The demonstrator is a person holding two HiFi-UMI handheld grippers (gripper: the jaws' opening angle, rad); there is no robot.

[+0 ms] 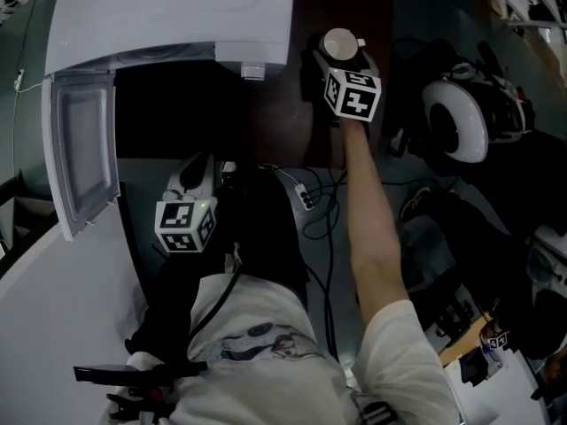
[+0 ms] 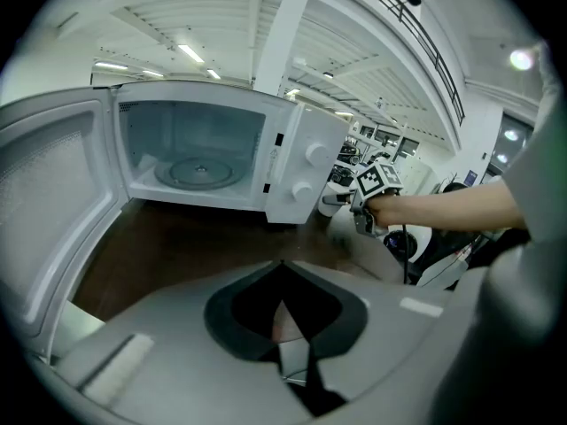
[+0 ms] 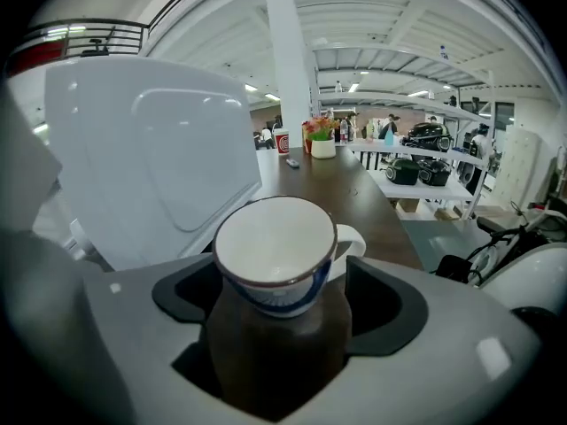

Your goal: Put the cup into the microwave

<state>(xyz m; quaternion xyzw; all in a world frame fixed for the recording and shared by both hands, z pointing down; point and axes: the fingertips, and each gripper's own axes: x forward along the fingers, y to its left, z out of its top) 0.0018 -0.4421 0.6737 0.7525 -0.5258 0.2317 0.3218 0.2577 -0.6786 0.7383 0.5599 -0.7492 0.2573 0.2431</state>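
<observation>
overhead, cube on right gripper partly hides the cup.

left claw closed, right claw spread wide

Head view: dim and underexposed. Lower and right portions near black, detail lost. White microwave top at upper left is the brightest area.
Left gripper view: bright, lit by ceiling strip lights at upper left. Foreground soft.
Right gripper view: even overhead light. Cup sharp, background hazy.
Both gripper views: fisheye bowing, black corners.
</observation>
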